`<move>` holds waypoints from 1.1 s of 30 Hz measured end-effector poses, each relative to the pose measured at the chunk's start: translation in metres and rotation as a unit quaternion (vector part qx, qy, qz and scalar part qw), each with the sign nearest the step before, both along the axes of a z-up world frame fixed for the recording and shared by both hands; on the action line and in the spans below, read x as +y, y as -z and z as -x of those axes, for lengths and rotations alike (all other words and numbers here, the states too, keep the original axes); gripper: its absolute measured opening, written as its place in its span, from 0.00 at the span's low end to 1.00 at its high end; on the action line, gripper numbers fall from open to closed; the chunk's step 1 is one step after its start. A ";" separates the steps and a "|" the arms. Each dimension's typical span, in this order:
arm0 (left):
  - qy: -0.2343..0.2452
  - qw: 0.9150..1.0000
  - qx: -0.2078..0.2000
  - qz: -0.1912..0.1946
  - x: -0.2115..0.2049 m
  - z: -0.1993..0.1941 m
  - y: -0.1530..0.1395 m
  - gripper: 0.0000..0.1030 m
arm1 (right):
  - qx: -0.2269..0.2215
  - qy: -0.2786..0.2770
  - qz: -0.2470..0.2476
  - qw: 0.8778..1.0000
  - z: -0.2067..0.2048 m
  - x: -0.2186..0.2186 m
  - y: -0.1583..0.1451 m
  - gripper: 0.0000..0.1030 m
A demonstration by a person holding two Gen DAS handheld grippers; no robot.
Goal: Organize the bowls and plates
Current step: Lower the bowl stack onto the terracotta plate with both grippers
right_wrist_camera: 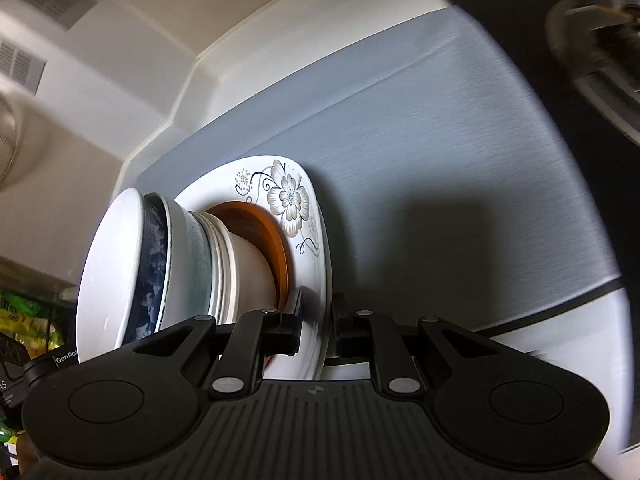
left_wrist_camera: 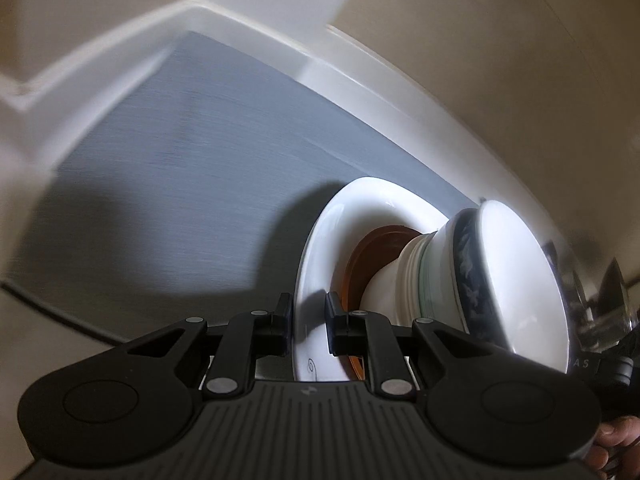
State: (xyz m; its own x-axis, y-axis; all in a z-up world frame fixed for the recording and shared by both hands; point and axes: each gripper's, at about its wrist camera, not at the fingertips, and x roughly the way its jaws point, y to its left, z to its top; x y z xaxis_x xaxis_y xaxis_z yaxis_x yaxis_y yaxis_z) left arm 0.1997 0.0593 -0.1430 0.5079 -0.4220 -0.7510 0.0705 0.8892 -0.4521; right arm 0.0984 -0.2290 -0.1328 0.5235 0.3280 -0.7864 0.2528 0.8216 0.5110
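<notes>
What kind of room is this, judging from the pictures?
Probably a home kitchen: a flowered white plate carrying a stack of bowls is held over a grey mat on a white counter, and there is a wall vent.

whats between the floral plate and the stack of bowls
A brown plate lies between them, on the white floral plate and under the lowest of the stacked bowls. The right wrist view shows it best.

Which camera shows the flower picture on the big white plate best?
The right wrist view: the grey flower pattern on the square white plate's rim faces that camera. The left wrist view shows the same plate mostly plain, with only a small swirl near its edge.
</notes>
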 end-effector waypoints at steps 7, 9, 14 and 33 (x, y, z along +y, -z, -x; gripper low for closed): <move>0.020 1.000 -0.009 -0.012 -0.042 0.001 0.004 0.17 | 0.000 0.018 0.009 1.000 0.017 -0.047 0.001 0.16; 0.013 1.000 -0.008 -0.017 -0.045 0.000 0.005 0.17 | 0.000 0.012 0.008 1.000 0.023 -0.054 0.000 0.16; 0.007 0.999 -0.022 -0.049 -0.048 0.015 -0.005 0.17 | -0.005 -0.008 0.020 1.000 0.015 -0.045 -0.001 0.16; 0.026 0.988 -0.032 -0.148 -0.051 0.040 -0.023 0.17 | -0.028 -0.063 0.040 0.997 0.007 -0.025 0.003 0.18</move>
State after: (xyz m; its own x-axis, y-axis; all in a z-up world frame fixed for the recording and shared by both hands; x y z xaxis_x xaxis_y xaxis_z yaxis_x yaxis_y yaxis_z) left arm 0.1598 0.0079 -0.1201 0.5408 -0.2163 -0.8129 0.1397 0.9760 -0.1668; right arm 0.0913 -0.2543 -0.1357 0.5264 0.3321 -0.7827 0.1174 0.8833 0.4538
